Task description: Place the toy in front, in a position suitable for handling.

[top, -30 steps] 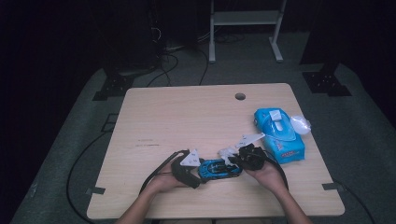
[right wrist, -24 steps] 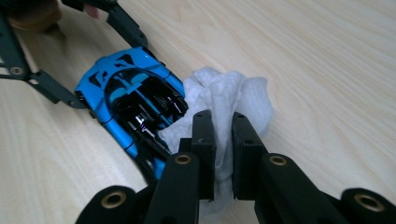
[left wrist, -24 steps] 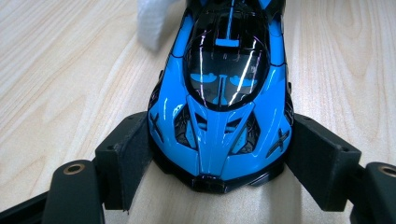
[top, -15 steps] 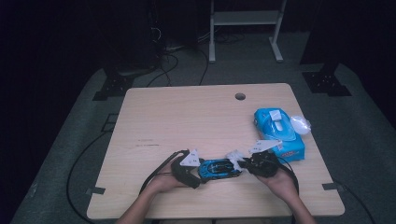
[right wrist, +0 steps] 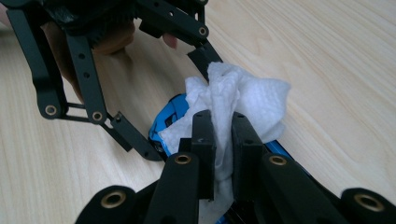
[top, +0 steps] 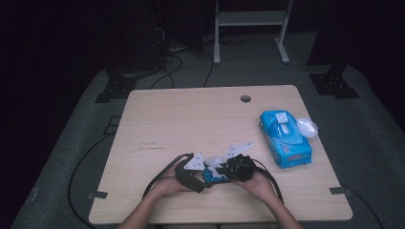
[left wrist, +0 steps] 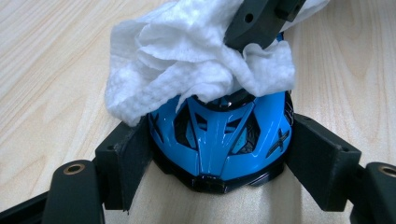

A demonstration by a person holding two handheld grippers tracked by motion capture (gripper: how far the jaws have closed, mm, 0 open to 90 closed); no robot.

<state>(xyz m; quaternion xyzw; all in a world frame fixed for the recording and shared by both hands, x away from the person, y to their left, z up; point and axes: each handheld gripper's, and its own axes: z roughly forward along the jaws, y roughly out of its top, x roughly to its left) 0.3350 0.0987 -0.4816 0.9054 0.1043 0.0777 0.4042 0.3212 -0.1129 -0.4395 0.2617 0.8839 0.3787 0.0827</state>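
Your left gripper pinches the blue toy car by its two sides, and the car sits on the wooden table near your edge of it. Your right gripper has its jaws pressed together on a white wipe. The wipe lies on top of the car, touching its roof. A blue pack of wipes sits well apart, over on the right side of the table.

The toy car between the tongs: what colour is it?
Bright blue toy car with black trim, clearest in the left gripper view.
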